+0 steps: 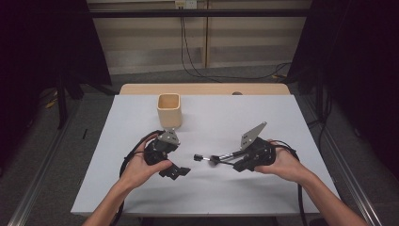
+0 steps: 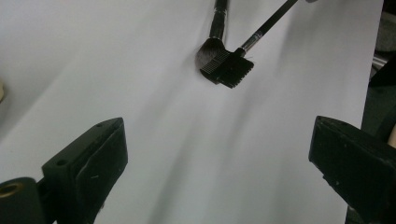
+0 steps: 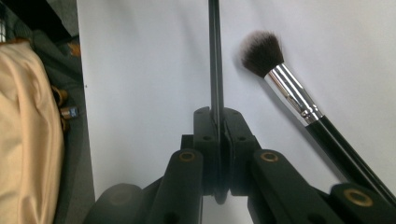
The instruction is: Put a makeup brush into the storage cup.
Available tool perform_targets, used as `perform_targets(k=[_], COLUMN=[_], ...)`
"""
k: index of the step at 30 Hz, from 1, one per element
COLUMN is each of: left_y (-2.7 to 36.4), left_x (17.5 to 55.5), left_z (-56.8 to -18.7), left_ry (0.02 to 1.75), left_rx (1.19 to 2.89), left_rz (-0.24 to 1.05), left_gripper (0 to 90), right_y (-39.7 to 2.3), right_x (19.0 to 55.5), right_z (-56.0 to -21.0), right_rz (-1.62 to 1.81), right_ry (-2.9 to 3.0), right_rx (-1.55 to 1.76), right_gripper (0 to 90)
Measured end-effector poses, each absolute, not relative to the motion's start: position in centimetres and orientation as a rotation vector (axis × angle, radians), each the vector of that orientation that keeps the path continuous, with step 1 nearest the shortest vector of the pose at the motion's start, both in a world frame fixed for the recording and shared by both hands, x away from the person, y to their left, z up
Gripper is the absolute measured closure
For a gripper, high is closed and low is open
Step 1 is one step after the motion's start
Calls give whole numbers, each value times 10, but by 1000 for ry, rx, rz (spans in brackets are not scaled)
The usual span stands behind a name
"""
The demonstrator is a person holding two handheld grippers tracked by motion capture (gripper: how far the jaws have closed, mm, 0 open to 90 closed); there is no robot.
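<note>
My right gripper (image 3: 217,116) has its fingers clamped on the thin black handle of a brow comb brush (image 2: 229,69), which sticks out level over the white worktop (image 1: 282,188) toward my left hand, its toothed head hanging just above the sheet. My left gripper (image 2: 217,163) has its fingers spread wide with nothing between them, aimed at that head from a little way off. I judge the brush light and stiff in the handle, though thin and smooth enough to swivel in a pinch, so a hold on the handle close behind the metal ferrule looks surest; the teeth and bristles are the delicate end and best left alone. Just beside it lies a powder brush (image 3: 280,79) with a soft dark tuft, its tip almost touching the comb head in the left gripper view, so it could get nudged or caught in a careless grab. Farther back, well apart, a pale wooden cup (image 1: 169,109) stands upright.
</note>
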State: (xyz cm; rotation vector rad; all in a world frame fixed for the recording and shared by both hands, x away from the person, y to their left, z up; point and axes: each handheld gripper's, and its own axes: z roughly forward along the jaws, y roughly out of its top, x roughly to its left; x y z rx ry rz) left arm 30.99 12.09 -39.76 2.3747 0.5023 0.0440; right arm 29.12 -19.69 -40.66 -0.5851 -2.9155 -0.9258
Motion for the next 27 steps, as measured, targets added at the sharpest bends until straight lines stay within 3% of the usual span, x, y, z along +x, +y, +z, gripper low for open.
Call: perform_targets(k=[27], left_y=[129], left_x=[302], left_z=[-409], left_ry=[593], left_rx=[2274], left_rz=[65], left_gripper=[47], right_y=[-201], right_x=[280], right_z=[-426], right_rz=[-1397], right_ry=[-2748], right_rx=[-779], right_gripper=[861])
